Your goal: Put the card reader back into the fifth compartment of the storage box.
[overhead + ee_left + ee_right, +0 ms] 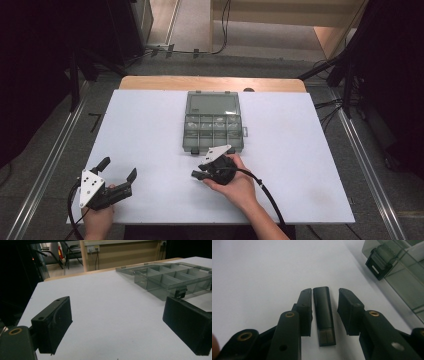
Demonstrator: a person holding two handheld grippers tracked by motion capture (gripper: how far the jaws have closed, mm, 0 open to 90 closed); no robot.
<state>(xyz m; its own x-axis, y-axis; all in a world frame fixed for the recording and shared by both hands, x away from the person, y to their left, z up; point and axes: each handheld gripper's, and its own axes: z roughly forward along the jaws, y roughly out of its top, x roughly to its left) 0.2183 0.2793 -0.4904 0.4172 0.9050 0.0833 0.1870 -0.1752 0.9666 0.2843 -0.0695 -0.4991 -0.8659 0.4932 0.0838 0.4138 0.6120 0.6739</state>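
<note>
A slim dark stick (324, 315) with a smoky translucent end lies flat on the white table. My right gripper (325, 292) is open around it, one jaw close against its side and the other a small gap away. In the high view the right gripper (197, 174) points left, just in front of an open smoky plastic compartment box (213, 122). My left gripper (118, 168) rests at the table's front left, jaws wide open with nothing between them (120, 315).
The box (172, 277) has several small compartments, and its lid lies open toward the far edge. A black latch (378, 263) sits on its front wall. The white tabletop (150, 130) ends at a wooden strip at the back.
</note>
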